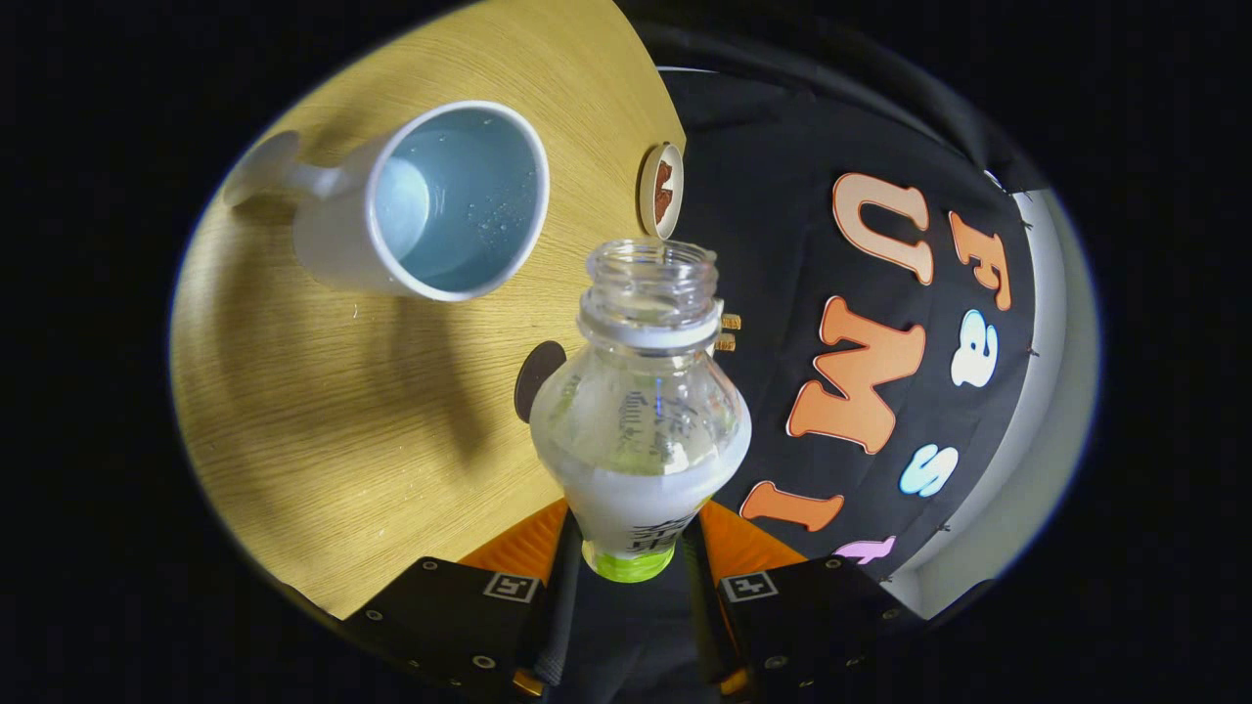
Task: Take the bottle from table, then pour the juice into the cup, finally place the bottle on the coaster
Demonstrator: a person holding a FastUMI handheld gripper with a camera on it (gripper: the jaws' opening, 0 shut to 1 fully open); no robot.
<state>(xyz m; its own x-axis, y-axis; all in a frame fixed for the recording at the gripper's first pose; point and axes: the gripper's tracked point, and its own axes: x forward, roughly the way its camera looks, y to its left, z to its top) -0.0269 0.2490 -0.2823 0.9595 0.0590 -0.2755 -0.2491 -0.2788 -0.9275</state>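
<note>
One table (323, 440), light wood-grain top, was the largest item and carried the rest. One gripper (629, 557) followed: its two fingers were closed part-way, just to the width of a bottle, and pressed on that bottle's lower body from either side. One bottle (641, 411), clear plastic, uncapped, with a pale label and a green band low down between the fingers, pointed its open neck away from the gripper; pale liquid lay in its lower part. One cup (430, 210), white outside and pale blue inside, with one handle, stood on the table beyond the bottle's mouth and apart from it, droplets on its inner wall. One coaster (661, 191), round with a pale rim, sat at the table's far edge near the bottle's mouth. One dark round patch (535, 376) showed on the table beside the bottle's shoulder; its nature could not be told.
</note>
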